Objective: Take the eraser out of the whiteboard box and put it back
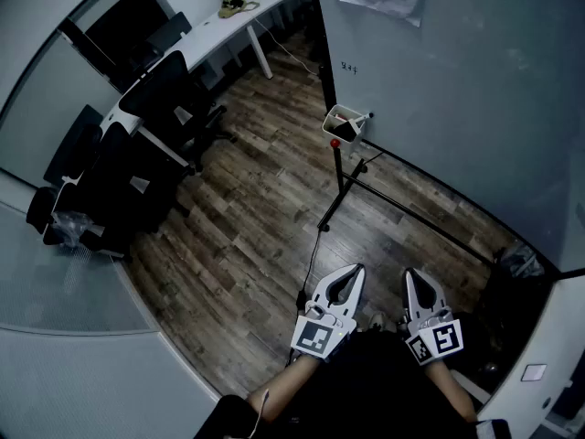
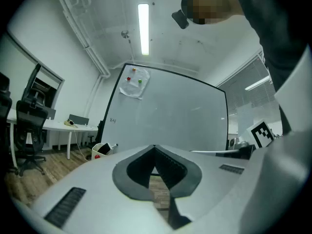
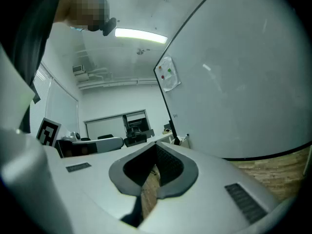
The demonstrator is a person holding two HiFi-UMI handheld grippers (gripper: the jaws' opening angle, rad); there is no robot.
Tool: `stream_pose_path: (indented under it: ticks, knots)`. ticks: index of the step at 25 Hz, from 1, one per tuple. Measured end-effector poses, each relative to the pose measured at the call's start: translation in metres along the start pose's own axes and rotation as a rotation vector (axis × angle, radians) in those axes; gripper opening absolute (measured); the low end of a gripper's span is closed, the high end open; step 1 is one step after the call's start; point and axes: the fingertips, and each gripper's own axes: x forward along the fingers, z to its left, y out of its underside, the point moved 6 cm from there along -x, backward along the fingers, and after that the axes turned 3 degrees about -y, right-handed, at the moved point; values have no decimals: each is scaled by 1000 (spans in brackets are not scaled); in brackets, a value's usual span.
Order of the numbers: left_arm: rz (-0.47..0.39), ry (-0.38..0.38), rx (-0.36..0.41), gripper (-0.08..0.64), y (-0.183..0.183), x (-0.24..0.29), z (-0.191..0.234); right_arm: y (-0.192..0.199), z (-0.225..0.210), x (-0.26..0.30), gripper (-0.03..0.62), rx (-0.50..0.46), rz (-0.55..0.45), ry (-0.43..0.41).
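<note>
The whiteboard box (image 1: 345, 122) is a small white tray fixed to the whiteboard's stand, with a red knob (image 1: 335, 142) just below it. In the left gripper view the box (image 2: 99, 151) shows far ahead on the left, with a dark block, apparently the eraser (image 2: 104, 147), inside. The right gripper view shows the box (image 3: 182, 141) only small and far off. Both grippers are held low near the person's body, well short of the box. My left gripper (image 1: 356, 270) (image 2: 155, 147) is shut and empty. My right gripper (image 1: 413, 273) (image 3: 157, 146) is shut and empty too.
The whiteboard (image 1: 457, 71) stands on a black frame (image 1: 393, 199) over a wooden floor (image 1: 247, 245). Black office chairs (image 1: 155, 117) and a long white desk (image 1: 228, 26) line the left side. A dark bin or bag (image 1: 516, 263) sits at the right.
</note>
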Motion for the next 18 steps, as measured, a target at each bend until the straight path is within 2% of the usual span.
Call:
stream_pose_path:
  ticks: [18]
  knots:
    - [-12,16,-11,6,-3,-10,18,1,16,4,15,-2,-24,24]
